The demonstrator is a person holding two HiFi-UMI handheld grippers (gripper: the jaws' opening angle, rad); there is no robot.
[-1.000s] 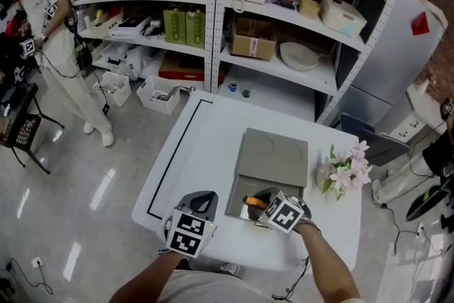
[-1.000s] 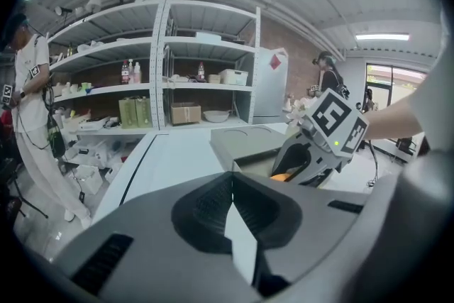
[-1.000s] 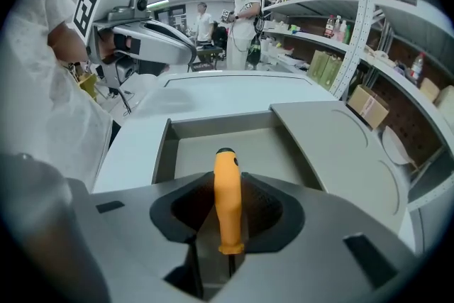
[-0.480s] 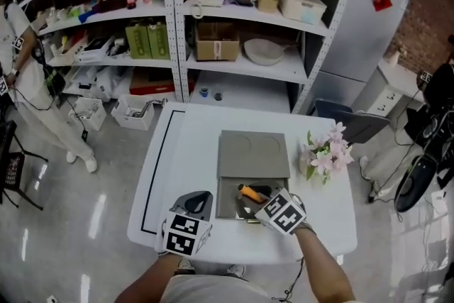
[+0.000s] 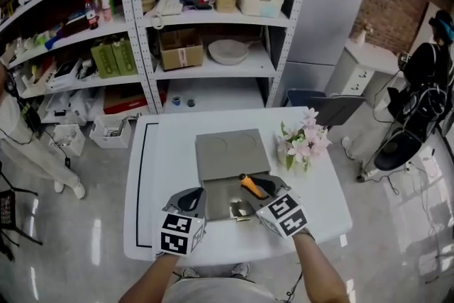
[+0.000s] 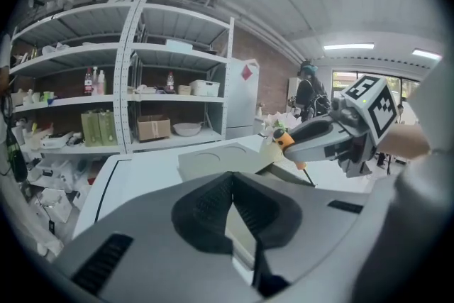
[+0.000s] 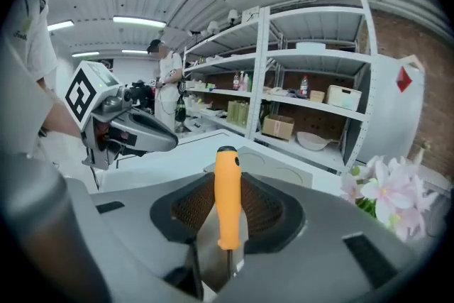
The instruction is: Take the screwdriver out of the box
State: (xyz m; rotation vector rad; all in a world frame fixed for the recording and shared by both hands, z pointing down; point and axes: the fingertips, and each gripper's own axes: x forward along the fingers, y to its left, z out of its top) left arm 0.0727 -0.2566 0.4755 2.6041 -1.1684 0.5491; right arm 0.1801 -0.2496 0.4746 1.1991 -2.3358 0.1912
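An orange-handled screwdriver (image 5: 252,186) hangs above the open grey box (image 5: 221,196), clamped between the pads of my right gripper (image 5: 259,190). In the right gripper view the screwdriver's handle (image 7: 228,195) stands upright between the jaws, its metal shaft running down toward the camera. The box's lid (image 5: 230,156) lies flat behind the box. My left gripper (image 5: 192,199) hovers at the box's left front corner, jaws shut with nothing in them. From the left gripper view the right gripper (image 6: 319,140) shows with the screwdriver's handle (image 6: 284,140) poking out.
The box sits on a white table (image 5: 163,174) with a black line along its left side. A bunch of pink flowers (image 5: 301,142) stands right of the lid. White shelving (image 5: 206,18) rises behind the table. A person (image 5: 21,131) stands on the floor at far left.
My right gripper has risen out of the box with the screwdriver and rolled, so the handle now points up and back. The left gripper moved up slightly.
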